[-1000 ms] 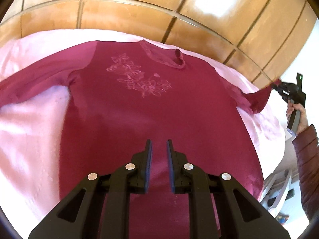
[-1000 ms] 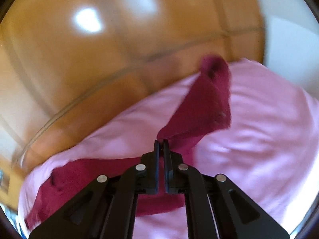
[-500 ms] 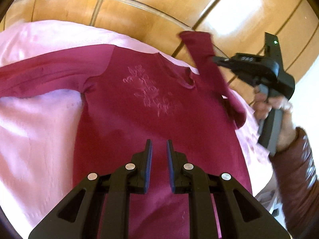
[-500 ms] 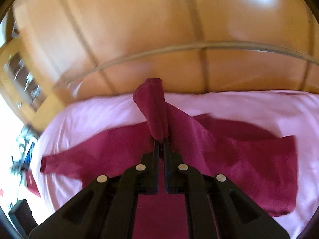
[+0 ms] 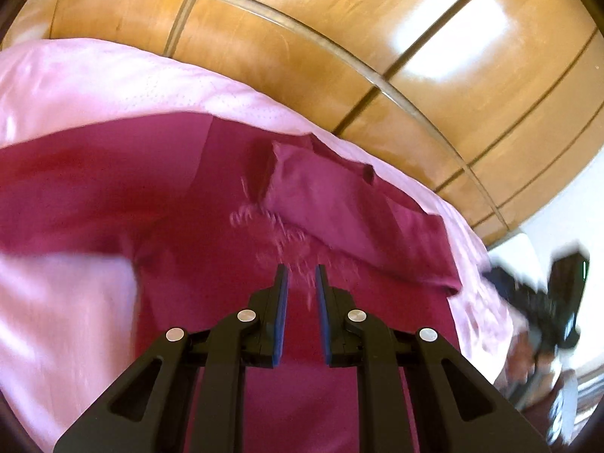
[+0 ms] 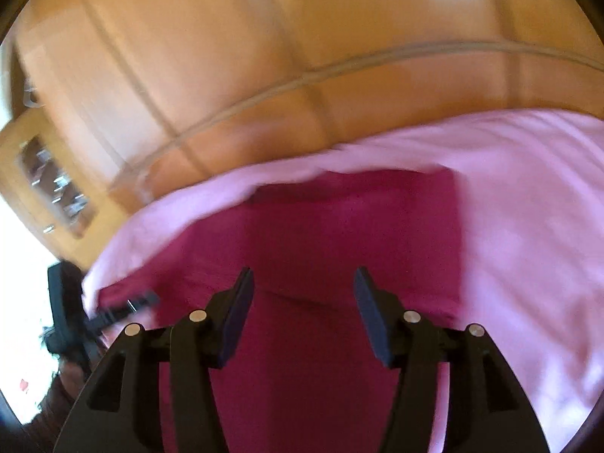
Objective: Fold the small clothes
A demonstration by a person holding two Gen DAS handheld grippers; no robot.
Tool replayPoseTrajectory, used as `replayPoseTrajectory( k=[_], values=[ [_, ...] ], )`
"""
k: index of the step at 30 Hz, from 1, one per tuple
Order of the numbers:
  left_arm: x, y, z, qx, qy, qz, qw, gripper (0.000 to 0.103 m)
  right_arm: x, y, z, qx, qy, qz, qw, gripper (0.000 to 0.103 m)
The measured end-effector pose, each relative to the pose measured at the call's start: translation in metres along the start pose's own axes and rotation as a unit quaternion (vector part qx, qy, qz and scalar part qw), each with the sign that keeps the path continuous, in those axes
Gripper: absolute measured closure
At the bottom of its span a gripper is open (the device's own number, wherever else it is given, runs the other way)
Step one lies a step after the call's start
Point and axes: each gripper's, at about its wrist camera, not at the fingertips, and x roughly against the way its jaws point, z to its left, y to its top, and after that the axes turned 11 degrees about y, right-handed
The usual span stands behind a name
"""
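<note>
A dark red long-sleeved shirt (image 5: 196, 234) with an embroidered flower lies face up on a pink sheet (image 5: 68, 90). Its right sleeve (image 5: 339, 204) lies folded across the chest; the left sleeve (image 5: 75, 166) stretches out to the left. My left gripper (image 5: 301, 275) hovers over the chest with its jaws a narrow gap apart and nothing between them. My right gripper (image 6: 302, 283) is open and empty above the shirt (image 6: 339, 234). It also shows blurred at the right of the left wrist view (image 5: 543, 294).
The pink sheet (image 6: 528, 207) covers a bed. A wooden panelled wardrobe (image 5: 377, 37) stands behind it. In the right wrist view the left gripper (image 6: 75, 313) shows at the left edge, and a wooden shelf unit (image 6: 49, 181) stands at the far left.
My right gripper carried the right sleeve over the chest, opened and let it go, then drew back to the right. My left gripper moved forward over the shirt.
</note>
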Motion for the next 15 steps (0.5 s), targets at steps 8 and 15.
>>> replayPoseTrajectory(
  k=[8,15],
  values=[
    [-0.062,0.038,-0.006,0.011,0.036,0.037,0.9986,0.056,0.015,-0.027,-0.065,-0.060,-0.060,0.005,0.996,0.048],
    [-0.082,0.046,-0.019,0.014,0.056,0.025,0.9980,0.060,-0.019,-0.012,-0.078,-0.086,-0.078,-0.005,0.993,0.048]
  ],
)
